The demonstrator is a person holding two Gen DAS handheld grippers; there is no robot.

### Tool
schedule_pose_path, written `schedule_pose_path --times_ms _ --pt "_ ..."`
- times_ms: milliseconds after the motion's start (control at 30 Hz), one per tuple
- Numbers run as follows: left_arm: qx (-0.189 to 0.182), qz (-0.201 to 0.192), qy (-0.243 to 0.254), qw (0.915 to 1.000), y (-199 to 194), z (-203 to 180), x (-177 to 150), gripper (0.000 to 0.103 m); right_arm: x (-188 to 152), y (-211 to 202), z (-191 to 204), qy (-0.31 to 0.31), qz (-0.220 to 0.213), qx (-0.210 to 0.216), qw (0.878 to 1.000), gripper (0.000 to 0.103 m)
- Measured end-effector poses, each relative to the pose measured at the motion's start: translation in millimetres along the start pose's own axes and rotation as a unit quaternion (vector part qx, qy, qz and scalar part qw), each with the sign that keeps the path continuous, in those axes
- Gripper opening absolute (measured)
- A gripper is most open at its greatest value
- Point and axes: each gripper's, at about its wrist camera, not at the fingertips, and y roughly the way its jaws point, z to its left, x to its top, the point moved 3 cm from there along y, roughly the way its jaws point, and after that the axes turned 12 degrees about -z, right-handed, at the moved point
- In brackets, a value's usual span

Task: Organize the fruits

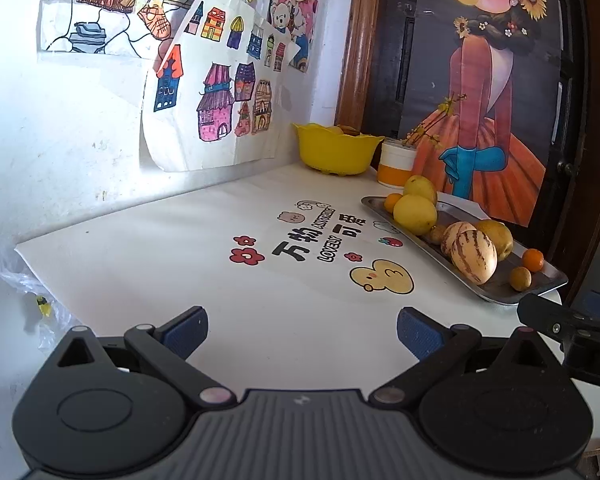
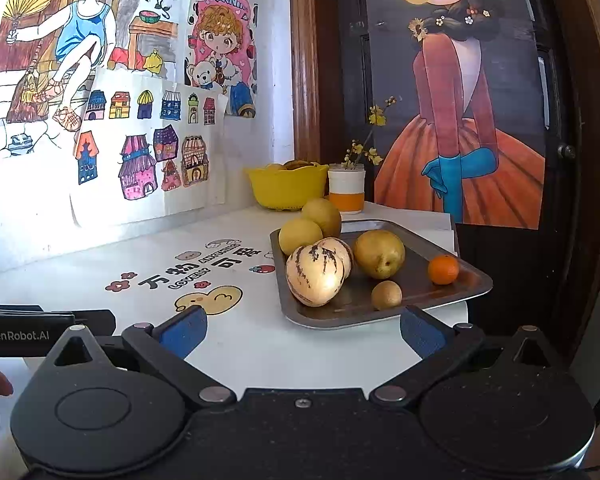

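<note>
A steel tray (image 2: 466, 294) (image 1: 500, 294) on the white table holds several fruits: two striped pepino melons (image 2: 314, 276) (image 1: 473, 255), yellow pears (image 2: 379, 254) (image 1: 415, 214), a small orange (image 2: 443, 269) (image 1: 533, 260) and a brown kiwi (image 2: 386, 295) (image 1: 520, 278). A yellow bowl (image 2: 286, 188) (image 1: 334, 148) with some fruit inside stands at the back by the wall. My right gripper (image 2: 302, 334) is open, just in front of the tray's near edge. My left gripper (image 1: 302, 334) is open over bare table, left of the tray.
A white and orange cup (image 2: 346, 194) (image 1: 396, 164) with yellow flower sprigs stands beside the bowl. The table (image 1: 180, 264) carries printed cartoon stickers. Drawings hang on the wall behind. A plastic bag (image 1: 24, 288) sits off the table's left edge.
</note>
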Motion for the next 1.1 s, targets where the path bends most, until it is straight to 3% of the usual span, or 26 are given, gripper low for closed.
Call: schedule_pose_path --times_ms 1100 --pt "-0.003 0.004 0.004 1.0000 -0.4 -3.2 -4.6 0.103 -0.8 0.6 -0.4 0.005 0.004 -0.001 1.000 0.102"
